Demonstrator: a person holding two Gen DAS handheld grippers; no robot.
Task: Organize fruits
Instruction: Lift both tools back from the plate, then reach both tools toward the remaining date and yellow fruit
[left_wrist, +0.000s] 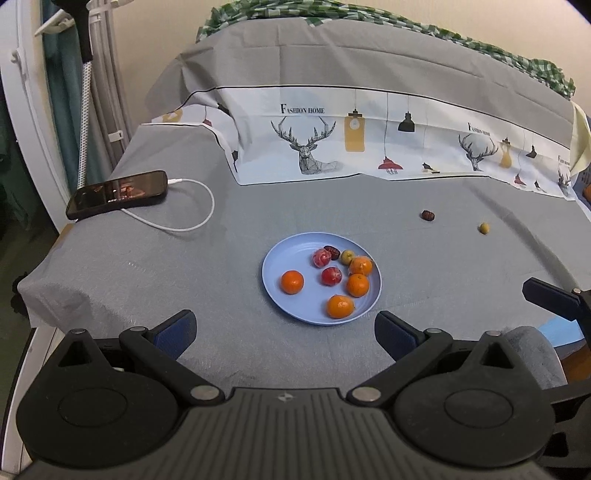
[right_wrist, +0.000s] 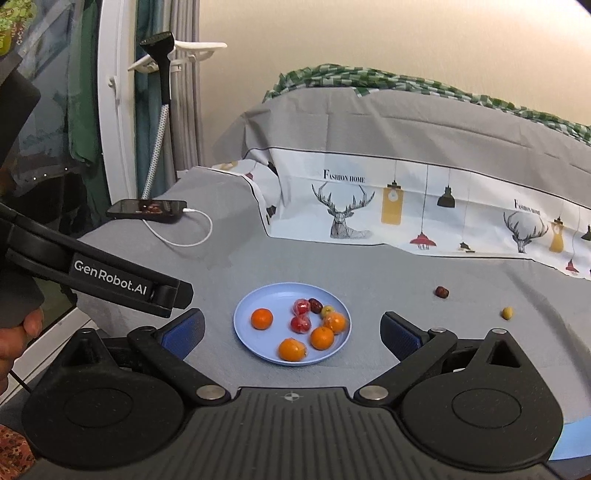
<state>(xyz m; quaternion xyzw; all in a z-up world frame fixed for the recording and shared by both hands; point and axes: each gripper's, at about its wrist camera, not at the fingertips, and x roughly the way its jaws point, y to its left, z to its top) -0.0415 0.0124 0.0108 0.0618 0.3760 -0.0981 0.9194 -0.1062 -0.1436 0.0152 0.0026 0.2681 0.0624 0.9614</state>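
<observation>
A round blue plate (left_wrist: 280, 295) sits mid-table on a grey cloth (left_wrist: 147, 266), holding four oranges, two red fruits, a dark date and a small green fruit. A second date (left_wrist: 427, 215) and green fruit (left_wrist: 484, 228) lie loose well to its right. The left gripper (left_wrist: 284, 334) and right gripper (right_wrist: 291, 334) hover near the plate, jaws spread apart and empty.

Bare grey cloth lies all round the plate (left_wrist: 280, 258), wide on its left and near sides. The phone (left_wrist: 118, 192) and its cable (left_wrist: 199, 218) crowd the table's far left corner. The draped bank (left_wrist: 332, 140) walls off the far edge.
</observation>
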